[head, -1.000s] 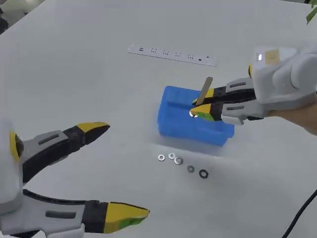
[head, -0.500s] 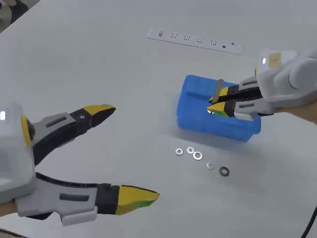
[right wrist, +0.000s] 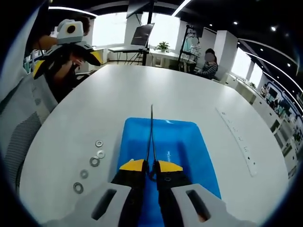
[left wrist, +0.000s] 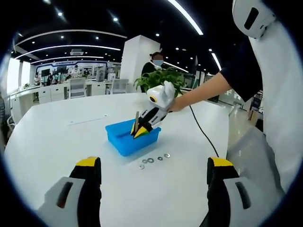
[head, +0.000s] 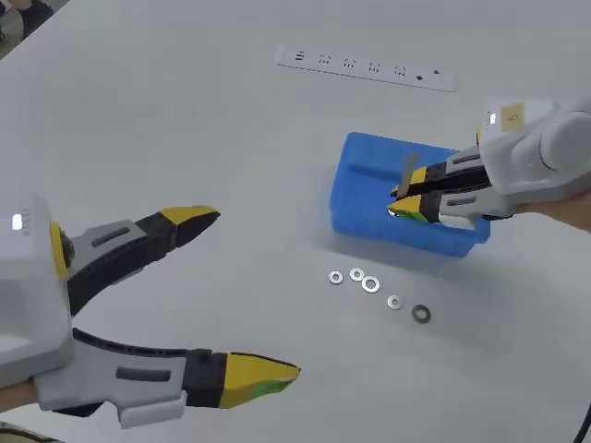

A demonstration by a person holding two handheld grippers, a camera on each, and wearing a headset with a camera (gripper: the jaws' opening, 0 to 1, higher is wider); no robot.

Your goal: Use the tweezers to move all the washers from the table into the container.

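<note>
My right gripper (head: 400,205) is shut on thin metal tweezers (head: 409,172) and hovers over the blue container (head: 365,175). In the right gripper view the tweezers (right wrist: 151,135) point forward over the container's floor (right wrist: 187,151); I cannot tell whether their tips hold anything. Several washers (head: 371,284) lie in a loose row on the white table just in front of the container, and also to the left in the right gripper view (right wrist: 94,161). My left gripper (head: 251,295) is open and holds nothing, well left of the washers (left wrist: 150,161).
A white power strip (head: 365,68) lies on the table beyond the container. The left gripper view has the container (left wrist: 124,142), the right gripper (left wrist: 142,128) above it, a person's arm and a plant (left wrist: 158,78) behind.
The head view has shifted a little. My right gripper stays over the container with the tweezers, which look more foreshortened now. The washers and my open left gripper have not moved.
</note>
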